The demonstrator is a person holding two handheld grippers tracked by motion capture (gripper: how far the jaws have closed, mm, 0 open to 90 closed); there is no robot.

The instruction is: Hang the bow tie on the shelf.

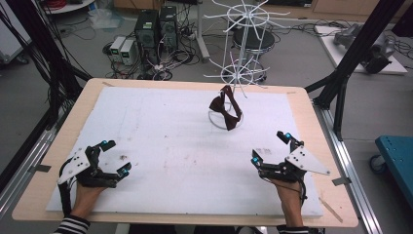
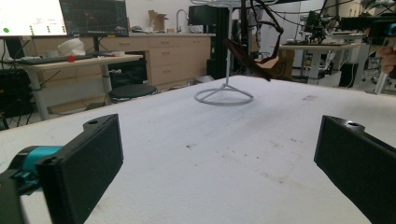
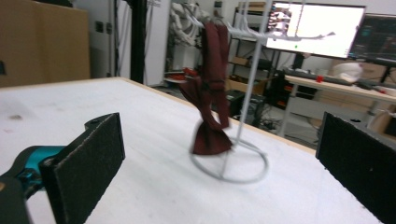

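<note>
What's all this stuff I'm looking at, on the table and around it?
Foam sheet: one, white, covering the wooden table.
Wire rack: one, white, standing at the sheet's far side on a ring base.
Bow tie: one, dark red, hanging from the rack.
Computer towers: two, black, on the floor beyond the table.
Stool: one, black, behind the rack.
Cart: one, blue, on the floor at right.
Left tongs: one, black with teal tips, open, near left corner.
Right tongs: one, same colours, open, near right corner.
</note>
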